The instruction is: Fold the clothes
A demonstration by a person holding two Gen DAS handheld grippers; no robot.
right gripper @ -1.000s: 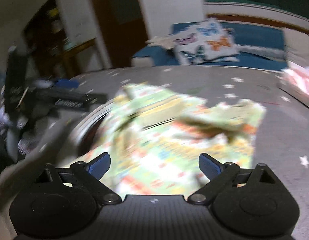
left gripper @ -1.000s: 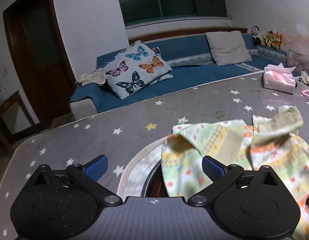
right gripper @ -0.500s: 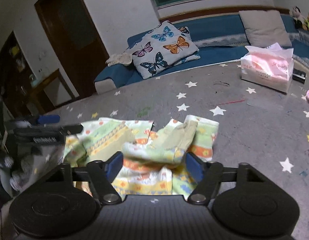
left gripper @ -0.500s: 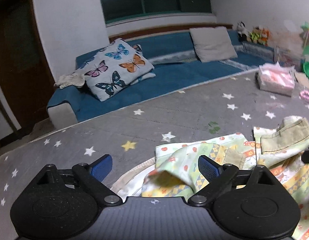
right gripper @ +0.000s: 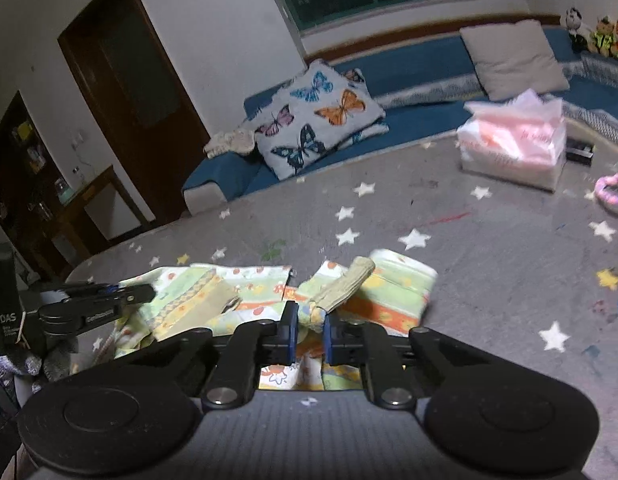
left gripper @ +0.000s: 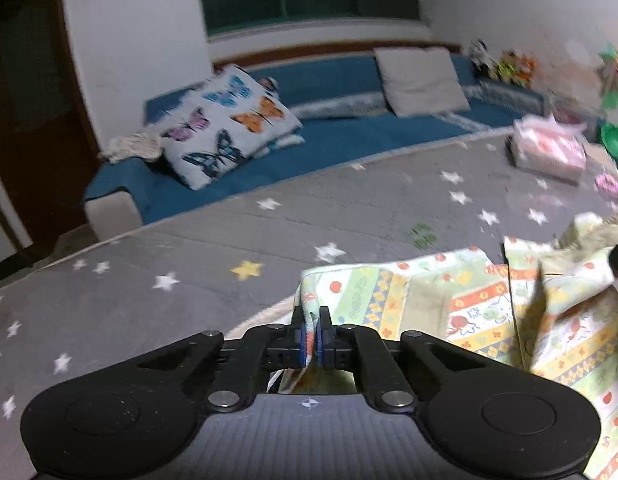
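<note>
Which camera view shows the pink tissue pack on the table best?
The right wrist view shows the tissue pack best: it is large, whole and fairly sharp, with a tissue standing up. The left wrist view shows it small and blurred near the right edge of the table.

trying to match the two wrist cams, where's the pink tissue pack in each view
Left wrist: the pink tissue pack sits far right, on the star mat, blurred.
Right wrist: the pack is upper right, nearer and larger.
Shared landmark: the butterfly pillow on the blue sofa.
</note>
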